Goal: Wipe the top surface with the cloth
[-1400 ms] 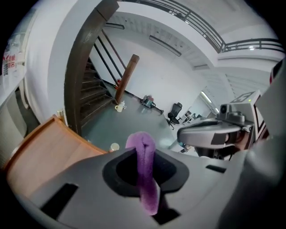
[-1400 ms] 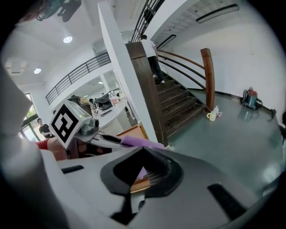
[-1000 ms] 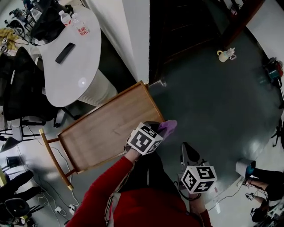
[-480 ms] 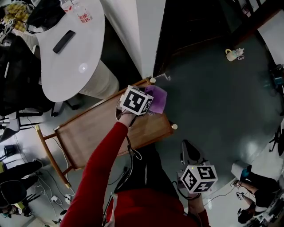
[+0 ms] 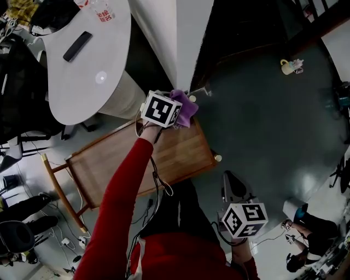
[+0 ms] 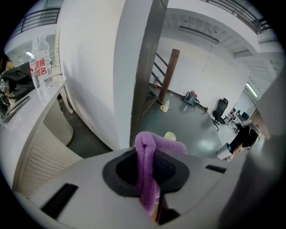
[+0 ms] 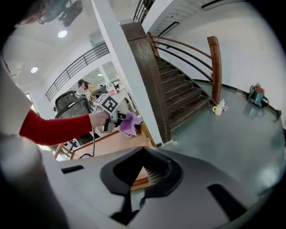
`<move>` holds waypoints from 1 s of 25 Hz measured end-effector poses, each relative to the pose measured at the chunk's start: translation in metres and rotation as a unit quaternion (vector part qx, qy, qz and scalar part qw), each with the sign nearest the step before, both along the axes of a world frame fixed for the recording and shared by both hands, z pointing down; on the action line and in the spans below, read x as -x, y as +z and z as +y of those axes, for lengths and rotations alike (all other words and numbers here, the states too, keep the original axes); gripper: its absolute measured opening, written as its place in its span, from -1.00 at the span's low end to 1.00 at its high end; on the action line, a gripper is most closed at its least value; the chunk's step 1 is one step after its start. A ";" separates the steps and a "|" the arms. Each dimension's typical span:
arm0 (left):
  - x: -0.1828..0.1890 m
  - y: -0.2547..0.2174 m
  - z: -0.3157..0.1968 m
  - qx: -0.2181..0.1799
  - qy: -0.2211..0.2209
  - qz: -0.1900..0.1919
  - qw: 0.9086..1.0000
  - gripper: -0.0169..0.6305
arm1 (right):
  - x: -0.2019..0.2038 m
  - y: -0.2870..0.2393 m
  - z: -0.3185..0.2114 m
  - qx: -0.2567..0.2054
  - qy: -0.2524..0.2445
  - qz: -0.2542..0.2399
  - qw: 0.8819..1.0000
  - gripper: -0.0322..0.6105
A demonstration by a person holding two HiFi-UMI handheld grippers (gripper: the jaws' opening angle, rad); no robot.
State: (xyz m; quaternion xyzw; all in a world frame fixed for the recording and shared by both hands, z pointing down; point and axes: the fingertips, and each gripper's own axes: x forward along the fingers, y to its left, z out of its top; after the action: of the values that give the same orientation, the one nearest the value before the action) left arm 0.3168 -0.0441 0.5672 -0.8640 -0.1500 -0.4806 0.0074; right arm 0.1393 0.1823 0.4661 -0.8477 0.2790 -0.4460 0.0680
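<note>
Head view, quick: what's changed?

Near end first. Right gripper [image 5: 231,186] hangs by the person's body, off the job, jaws look drawn together with nothing in them. The left gripper [image 5: 176,114] is the mover: a second ago it was at the near right corner of the wooden top [image 5: 164,158], now it's out at the far right corner, arm stretched.

Cloth?

Purple cloth [image 5: 187,106] is pinched tight in the left jaws, bunched and hanging over that far corner; whether it's pressing on the wood I can't tell.

Meaning for the task?

My read: one near-to-far stroke down the right end is done. The long stretch of board to the left looks unwiped, so it's early going.

Containers?

Past the top, the white table [image 5: 82,82] carries clear bottles [image 5: 101,11], fill level unreadable. Farthest, a mug [image 5: 288,66] sits on the dark floor, contents not visible.
</note>
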 end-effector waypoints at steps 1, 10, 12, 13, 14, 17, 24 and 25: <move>0.000 0.000 -0.001 -0.003 0.000 0.001 1.000 -0.80 | 0.001 0.000 0.000 0.001 0.000 -0.001 1.000 -0.89; 0.006 -0.054 -0.036 -0.021 -0.060 0.109 0.992 -0.80 | 0.003 -0.008 -0.015 -0.006 -0.013 0.015 1.000 -0.89; 0.019 -0.088 -0.049 -0.015 -0.083 0.164 0.983 -0.80 | 0.003 -0.015 -0.024 -0.015 -0.020 0.025 0.999 -0.89; 0.028 -0.107 -0.055 -0.010 -0.097 0.191 0.977 -0.80 | 0.002 -0.019 -0.028 -0.018 -0.026 0.033 0.999 -0.89; 0.039 -0.127 -0.060 -0.005 -0.111 0.217 0.970 -0.80 | 0.000 -0.024 -0.034 -0.022 -0.034 0.043 0.998 -0.89; 0.085 -0.184 -0.073 0.001 -0.148 0.287 0.946 -0.80 | -0.007 -0.042 -0.055 -0.038 -0.070 0.079 0.994 -0.89; 0.221 -0.254 -0.099 -0.013 -0.241 0.378 0.894 -0.80 | 0.007 -0.093 -0.134 -0.115 -0.175 0.157 0.965 -0.89; 0.237 -0.259 -0.102 -0.015 -0.257 0.387 0.885 -0.80 | 0.010 -0.099 -0.145 -0.125 -0.191 0.165 0.960 -0.89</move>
State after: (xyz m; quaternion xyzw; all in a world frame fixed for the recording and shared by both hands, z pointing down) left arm 0.0803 -0.1463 0.3086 -0.9895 0.0990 -0.0953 -0.0456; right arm 0.1296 0.0370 0.3668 -0.8254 0.4964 -0.2660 0.0399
